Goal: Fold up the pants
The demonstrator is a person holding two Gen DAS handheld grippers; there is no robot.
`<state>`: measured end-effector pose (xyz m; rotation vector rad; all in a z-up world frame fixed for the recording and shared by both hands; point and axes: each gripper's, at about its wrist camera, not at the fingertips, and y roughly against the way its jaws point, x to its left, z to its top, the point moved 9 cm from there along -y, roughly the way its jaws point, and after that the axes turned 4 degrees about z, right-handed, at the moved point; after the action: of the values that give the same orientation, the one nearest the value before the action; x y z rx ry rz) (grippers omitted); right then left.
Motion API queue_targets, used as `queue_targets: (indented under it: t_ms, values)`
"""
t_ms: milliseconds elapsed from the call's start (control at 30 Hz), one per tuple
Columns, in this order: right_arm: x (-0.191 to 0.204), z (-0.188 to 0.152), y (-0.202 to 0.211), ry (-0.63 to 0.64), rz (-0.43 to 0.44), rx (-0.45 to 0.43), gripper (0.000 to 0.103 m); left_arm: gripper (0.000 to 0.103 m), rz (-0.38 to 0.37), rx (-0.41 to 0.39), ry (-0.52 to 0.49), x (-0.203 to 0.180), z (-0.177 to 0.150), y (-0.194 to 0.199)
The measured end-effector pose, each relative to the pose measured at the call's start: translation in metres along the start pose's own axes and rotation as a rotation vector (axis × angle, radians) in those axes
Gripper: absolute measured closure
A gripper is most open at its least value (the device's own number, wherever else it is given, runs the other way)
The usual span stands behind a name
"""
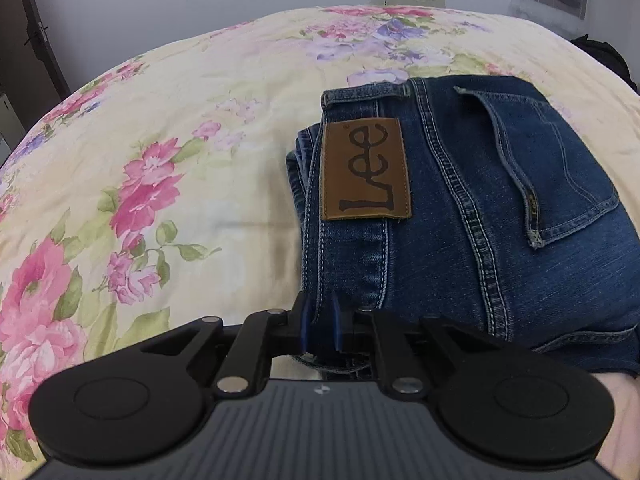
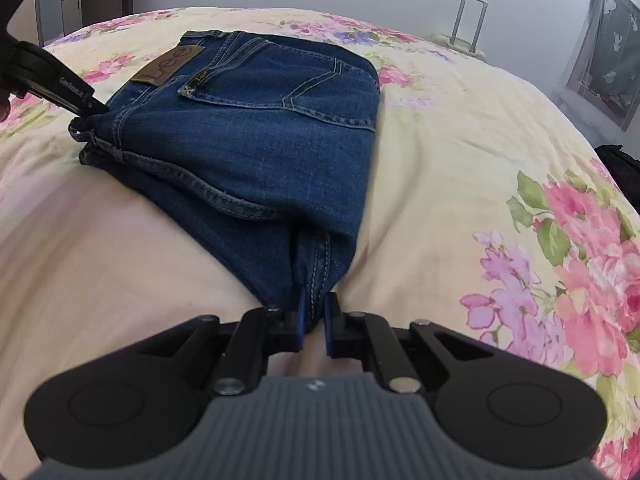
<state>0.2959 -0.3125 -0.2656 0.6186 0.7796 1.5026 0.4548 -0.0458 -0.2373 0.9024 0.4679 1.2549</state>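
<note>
Two sets of tongs are pinching the jeans (image 2: 256,132), a compact folded bundle of thick dark denim lying on the floral quilted bed (image 1: 168,128): my left tongs (image 1: 320,326) grip the waistband-side edge, my right tongs (image 2: 316,326) clamp a stitched seam corner. I judge the fold nearly finished; next I'd release and square the stiff layers.

We hold our left gripper (image 1: 320,326) tilted downward, its blue pads (image 1: 335,318) drawn close and pinching a fold of the jeans (image 1: 460,208). Our right gripper (image 2: 316,322) tilts down the same way, its pads (image 2: 330,320) clamped on a seamed corner of the denim. In the right wrist view, the left gripper's black fingers (image 2: 60,84) reach in from the left edge.
</note>
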Motion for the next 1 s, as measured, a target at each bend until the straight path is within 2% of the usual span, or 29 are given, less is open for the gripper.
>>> queue_targets:
  t_ms: [67,133,233,367,500,533,633,700,733,767,800,833,867,900,933,967,1000]
  values:
    - [-0.002,-0.001,-0.001,-0.011,0.009,0.002,0.102,0.086,0.002,0.002,0.005,0.003,-0.002,-0.004]
    - [-0.003,-0.002,-0.001,-0.010,0.013,0.000,0.102,0.083,0.039,0.001,-0.020,0.008,-0.005,-0.003]
    - [-0.004,-0.002,0.002,-0.011,0.017,-0.002,0.102,0.088,0.099,0.081,-0.021,0.022,-0.017,-0.005]
    - [-0.004,-0.003,0.010,-0.037,0.026,0.005,0.102,0.087,0.054,0.087,0.058,0.041,-0.031,0.019]
    - [0.001,-0.012,0.026,-0.014,0.010,0.064,0.103,0.086,0.075,0.024,0.070,0.045,-0.024,0.064]
    - [0.000,-0.013,0.032,-0.015,0.004,0.065,0.103,0.083,0.082,-0.009,0.067,0.044,-0.018,0.081]
    - [-0.006,-0.003,0.065,-0.043,-0.008,0.014,0.103,0.071,0.089,-0.093,0.066,0.038,-0.006,0.128]
    - [-0.008,0.015,0.091,-0.051,-0.015,-0.046,0.103,0.071,0.089,-0.122,0.065,0.033,0.000,0.157]
    - [-0.008,0.023,0.104,-0.053,-0.015,-0.071,0.100,0.069,0.087,-0.141,0.064,0.031,0.002,0.171]
    - [-0.008,0.030,0.116,-0.058,-0.011,-0.096,0.092,0.064,0.087,-0.155,0.064,0.030,0.004,0.183]
    - [-0.007,0.038,0.129,-0.067,-0.002,-0.123,0.076,0.060,0.080,-0.166,0.067,0.028,0.006,0.195]
    - [-0.005,0.044,0.141,-0.080,0.013,-0.145,0.070,0.049,0.057,-0.180,0.073,0.026,0.009,0.204]
    - [-0.004,0.050,0.151,-0.098,0.036,-0.164,0.061,0.037,0.024,-0.195,0.085,0.025,0.011,0.211]
    - [-0.003,0.056,0.159,-0.122,0.065,-0.179,0.056,0.030,-0.017,-0.210,0.105,0.024,0.014,0.216]
    - [-0.003,0.060,0.163,-0.149,0.100,-0.189,0.053,0.019,-0.071,-0.220,0.136,0.026,0.017,0.218]
    - [-0.004,0.063,0.165,-0.178,0.133,-0.195,0.044,0.013,-0.115,-0.224,0.165,0.027,0.020,0.217]
    - [-0.005,0.068,0.166,-0.218,0.173,-0.203,0.033,0.013,-0.150,-0.222,0.186,0.029,0.023,0.213]
